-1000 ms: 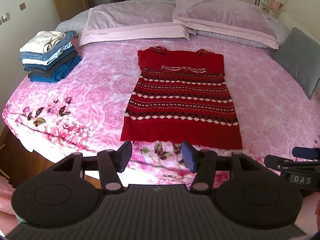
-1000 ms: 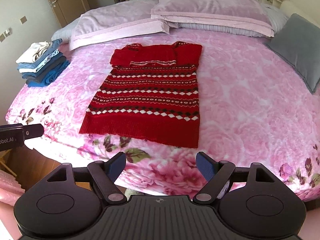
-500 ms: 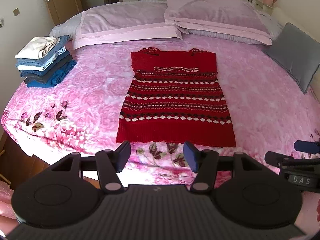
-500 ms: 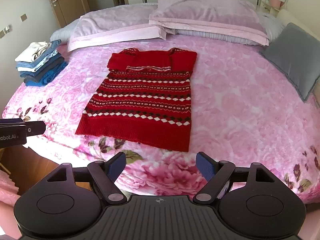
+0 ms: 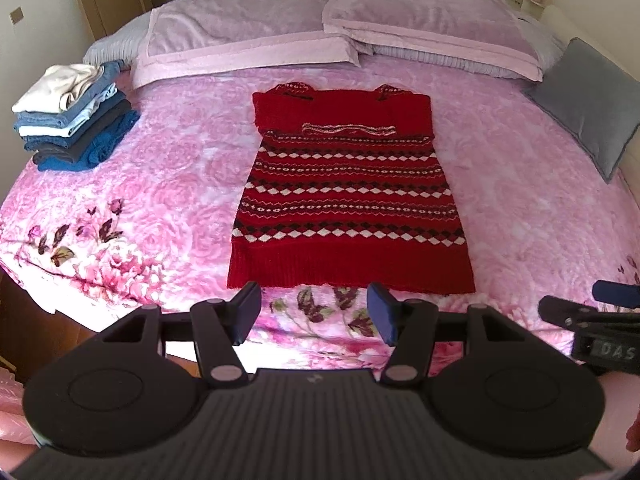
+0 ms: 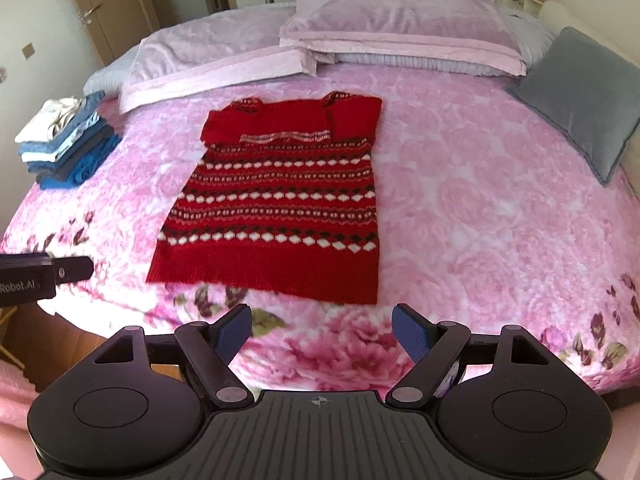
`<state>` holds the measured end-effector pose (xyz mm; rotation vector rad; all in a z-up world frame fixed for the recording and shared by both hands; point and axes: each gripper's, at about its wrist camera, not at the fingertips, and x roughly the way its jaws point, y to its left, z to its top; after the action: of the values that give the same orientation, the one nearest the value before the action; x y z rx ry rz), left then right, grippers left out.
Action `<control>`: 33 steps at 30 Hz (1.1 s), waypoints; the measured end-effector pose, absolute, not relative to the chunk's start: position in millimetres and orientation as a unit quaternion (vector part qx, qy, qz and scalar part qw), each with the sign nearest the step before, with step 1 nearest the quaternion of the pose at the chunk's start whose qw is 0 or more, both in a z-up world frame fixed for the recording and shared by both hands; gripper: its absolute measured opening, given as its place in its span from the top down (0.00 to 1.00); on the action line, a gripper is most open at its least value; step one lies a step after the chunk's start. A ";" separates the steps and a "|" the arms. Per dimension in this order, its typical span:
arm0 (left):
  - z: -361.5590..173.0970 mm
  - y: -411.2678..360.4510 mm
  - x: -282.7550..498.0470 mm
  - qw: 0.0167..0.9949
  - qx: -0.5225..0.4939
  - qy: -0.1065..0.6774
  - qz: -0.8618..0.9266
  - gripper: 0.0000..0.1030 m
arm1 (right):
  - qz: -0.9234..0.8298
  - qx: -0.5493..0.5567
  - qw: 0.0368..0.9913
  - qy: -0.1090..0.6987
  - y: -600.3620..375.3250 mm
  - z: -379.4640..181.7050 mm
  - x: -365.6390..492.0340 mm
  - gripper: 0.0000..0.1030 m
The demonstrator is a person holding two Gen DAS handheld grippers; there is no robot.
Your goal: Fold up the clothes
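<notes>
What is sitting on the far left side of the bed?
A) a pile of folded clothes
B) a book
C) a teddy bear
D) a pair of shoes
A: a pile of folded clothes, white on top and blues below, sits on the bed to the left of the red sweater.

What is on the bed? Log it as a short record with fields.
surface: bed, pink floral cover
garment: red sweater, flat, sleeves folded in, hem nearest the grippers
stack: folded clothes, far left of bed
pillows: two at the head, grey cushion at right
left gripper: open, holding nothing
right gripper: open, holding nothing
</notes>
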<state>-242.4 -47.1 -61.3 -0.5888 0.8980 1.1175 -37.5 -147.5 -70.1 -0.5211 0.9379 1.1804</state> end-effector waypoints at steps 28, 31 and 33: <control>-259.2 187.7 -364.3 0.672 -0.472 0.391 0.415 0.53 | 0.418 -0.097 0.672 0.603 -61.2 -210.9 63.7 0.23; -279.6 190.1 -374.0 0.675 -0.486 0.371 0.414 0.53 | 0.436 -0.113 0.659 0.603 -55.2 -234.2 74.9 0.23; -292.5 193.0 -379.3 0.676 -0.498 0.353 0.413 0.53 | 0.451 -0.112 0.653 0.598 -49.5 -247.4 86.8 0.23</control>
<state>-379.3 193.0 -292.5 -1.1197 0.7930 0.9280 86.8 -49.5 -247.4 -0.2550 1.3567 1.0233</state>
